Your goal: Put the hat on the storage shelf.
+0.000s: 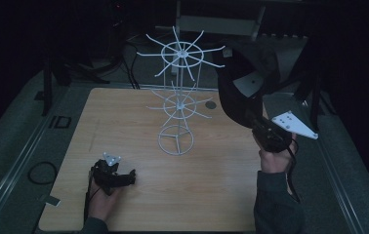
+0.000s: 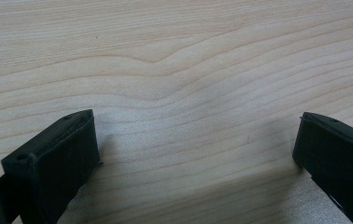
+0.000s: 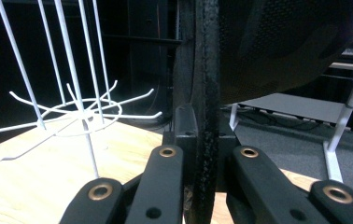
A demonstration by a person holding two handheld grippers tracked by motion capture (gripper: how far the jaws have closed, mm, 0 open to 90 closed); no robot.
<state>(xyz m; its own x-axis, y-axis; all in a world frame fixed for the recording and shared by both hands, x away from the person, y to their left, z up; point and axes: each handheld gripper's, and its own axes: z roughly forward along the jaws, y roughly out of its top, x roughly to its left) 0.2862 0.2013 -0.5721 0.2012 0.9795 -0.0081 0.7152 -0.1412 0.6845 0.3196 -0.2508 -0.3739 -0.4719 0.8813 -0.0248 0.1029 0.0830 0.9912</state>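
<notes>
The right gripper (image 1: 249, 117) clamps a black cap (image 1: 251, 73) by its edge, up beside the white wire rack (image 1: 178, 97). At the near left, the left gripper (image 1: 133, 176) rests on the wooden table (image 1: 221, 195), jaws apart, nothing between them.

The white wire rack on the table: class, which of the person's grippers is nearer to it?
Right. The right gripper, shut on a black cap, is raised just right of the white wire rack. The left gripper rests low on the table, nearer the person.

Right tool (image 3: 201, 182) jaws tight on black cap (image 3: 277, 46) brim, white wire rack (image 3: 79, 112) at left
</notes>
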